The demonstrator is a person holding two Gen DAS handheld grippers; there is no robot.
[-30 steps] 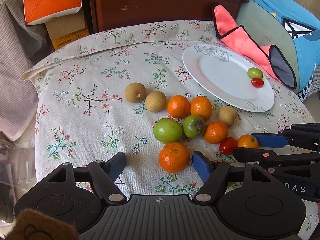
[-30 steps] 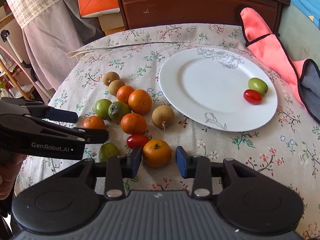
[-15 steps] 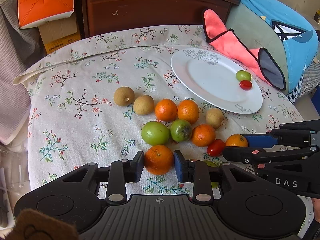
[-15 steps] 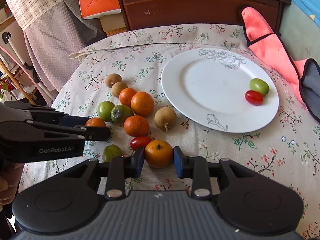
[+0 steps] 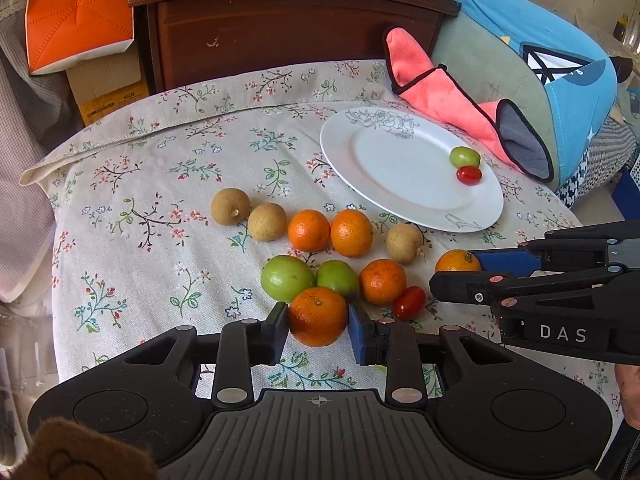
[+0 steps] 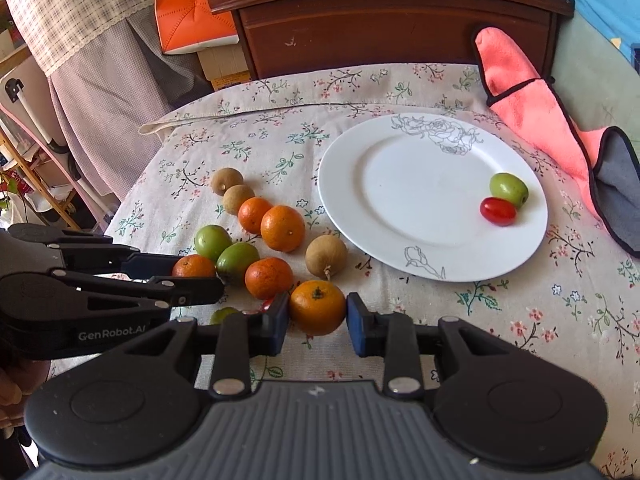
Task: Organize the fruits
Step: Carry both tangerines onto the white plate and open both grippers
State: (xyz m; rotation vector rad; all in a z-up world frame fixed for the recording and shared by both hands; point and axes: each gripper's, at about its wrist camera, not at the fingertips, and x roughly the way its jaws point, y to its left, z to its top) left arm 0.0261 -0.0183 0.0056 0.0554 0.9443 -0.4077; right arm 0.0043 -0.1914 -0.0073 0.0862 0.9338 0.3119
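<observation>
Fruit lies in a cluster on the flowered tablecloth. My left gripper [image 5: 318, 330] is shut on an orange [image 5: 318, 315] at the near edge of the cluster, and it shows from the side in the right wrist view as the left gripper [image 6: 200, 276]. My right gripper [image 6: 317, 320] is shut on another orange [image 6: 317, 306], and its arm reaches in from the right as the right gripper [image 5: 460, 272] in the left wrist view. A white plate [image 6: 400, 184] holds a green fruit [image 6: 509, 189] and a cherry tomato [image 6: 497, 211].
Loose on the cloth are several oranges [image 5: 351, 232], two green fruits [image 5: 287, 278], brown longans [image 5: 230, 206] and a cherry tomato [image 5: 409, 303]. A pink cloth [image 5: 440, 92] and a blue cushion [image 5: 540, 52] lie right of the plate. A wooden cabinet [image 5: 288, 20] stands behind.
The left gripper's wide jaws came together on the orange in front of it. The right gripper's jaws narrowed onto its orange. Both held their place.
</observation>
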